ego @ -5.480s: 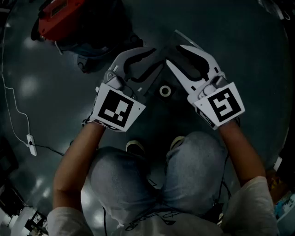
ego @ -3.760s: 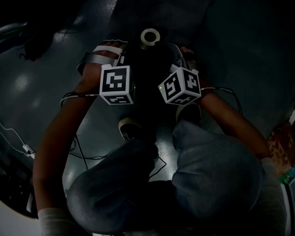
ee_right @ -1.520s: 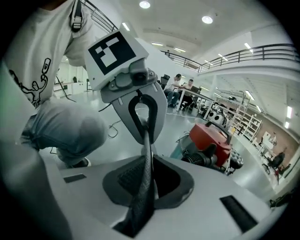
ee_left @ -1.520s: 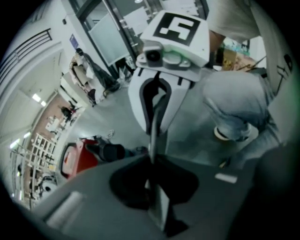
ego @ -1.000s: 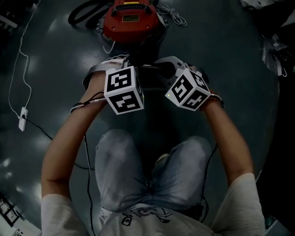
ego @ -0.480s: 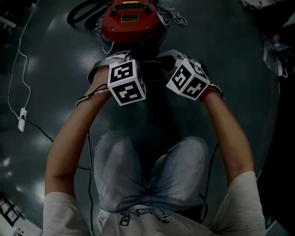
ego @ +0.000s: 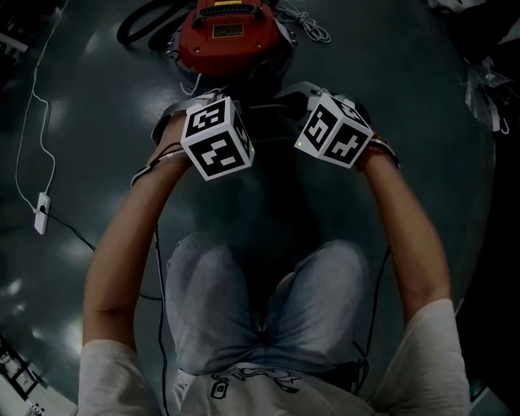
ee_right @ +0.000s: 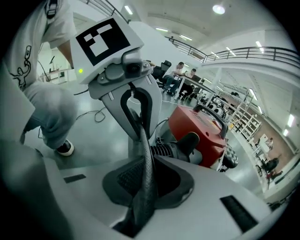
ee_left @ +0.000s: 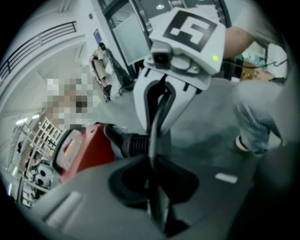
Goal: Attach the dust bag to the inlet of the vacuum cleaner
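Bag (ee_right: 147,180) hangs between the two grippers on the near side of the vacuum (ego: 231,32). It shows edge-on in both gripper views as a thin dark strip.

Left gripper (ee_left: 152,161) has just been closing its jaws. They now stand almost together and pinch the bag's left edge, with the strip running up from them toward the other gripper opposite.

Right gripper (ee_right: 145,161) has its jaws pressed nearly together too, and it nips the bag's right edge. A black textured band rises from its jaws toward the left gripper.

In the head view the grippers stand side by side, near each other but apart, and the bag is only a dark shape between them.

The vacuum is red and sits on the floor (ego: 422,73) at the far middle. Its ribbed black neck (ee_right: 166,152) points toward the near side and shows just behind the strip in both gripper views. Whether the bag touches the neck I cannot tell.

A black hose (ego: 145,23) curls at the vacuum's far left. A white cable (ego: 41,219) trails along the left of the floor. The person's legs (ego: 268,301), in jeans, fill the near middle.
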Demonstrator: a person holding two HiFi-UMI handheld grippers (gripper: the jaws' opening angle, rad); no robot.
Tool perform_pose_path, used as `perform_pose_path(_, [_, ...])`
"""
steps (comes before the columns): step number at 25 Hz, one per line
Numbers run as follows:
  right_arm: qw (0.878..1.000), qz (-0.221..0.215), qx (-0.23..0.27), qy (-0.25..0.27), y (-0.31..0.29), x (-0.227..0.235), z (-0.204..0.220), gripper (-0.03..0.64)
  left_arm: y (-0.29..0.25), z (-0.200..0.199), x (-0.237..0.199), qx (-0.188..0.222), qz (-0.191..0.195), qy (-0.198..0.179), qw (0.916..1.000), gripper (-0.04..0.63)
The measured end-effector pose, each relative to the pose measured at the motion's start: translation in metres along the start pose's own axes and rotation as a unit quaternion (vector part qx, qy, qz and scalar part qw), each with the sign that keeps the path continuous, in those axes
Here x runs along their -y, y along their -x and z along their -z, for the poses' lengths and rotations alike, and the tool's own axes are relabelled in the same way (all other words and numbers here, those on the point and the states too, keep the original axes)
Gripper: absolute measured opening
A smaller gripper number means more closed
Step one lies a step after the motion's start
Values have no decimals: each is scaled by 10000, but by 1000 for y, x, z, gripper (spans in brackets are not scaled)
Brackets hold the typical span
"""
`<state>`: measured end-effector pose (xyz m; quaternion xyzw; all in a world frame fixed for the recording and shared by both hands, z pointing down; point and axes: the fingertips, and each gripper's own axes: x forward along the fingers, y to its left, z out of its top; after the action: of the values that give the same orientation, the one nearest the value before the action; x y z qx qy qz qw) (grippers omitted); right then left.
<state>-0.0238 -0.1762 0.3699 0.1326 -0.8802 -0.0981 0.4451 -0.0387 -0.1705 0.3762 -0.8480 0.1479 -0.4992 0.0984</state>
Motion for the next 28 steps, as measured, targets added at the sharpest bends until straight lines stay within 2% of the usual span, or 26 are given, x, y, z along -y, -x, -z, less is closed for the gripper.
perform_pose_path(4, [9980, -24, 340, -533, 0, -1, 5, 40, -2, -4, 0, -249, 148, -330, 9990, 40])
perform_pose_path(6, [9975, -31, 366, -603, 4, -2, 7, 41, -2, -6, 1, -251, 221, -343, 9989, 37])
perform_pose_path(12, [9981, -23, 323, -517, 15, -4, 10, 44, -2, -4, 3, -155, 221, -235, 9994, 34])
perform_pose_path(15, [9988, 3, 291, -392, 16, -5, 6, 43, 1, -3, 3, -52, 102, -255, 9996, 37])
perform_pose_path(19, [9992, 21, 267, -283, 16, -3, 0, 43, 6, 0, 1, 136, 16, -101, 9999, 38])
perform_pose_path(25, [9970, 86, 393, -663, 13, -4, 16, 43, 1, -9, 1, -180, 174, -568, 9981, 38])
perform_pose_path(28, [9981, 147, 275, -531, 12, 1, 14, 43, 1, -7, 1, -41, 154, -342, 9993, 38])
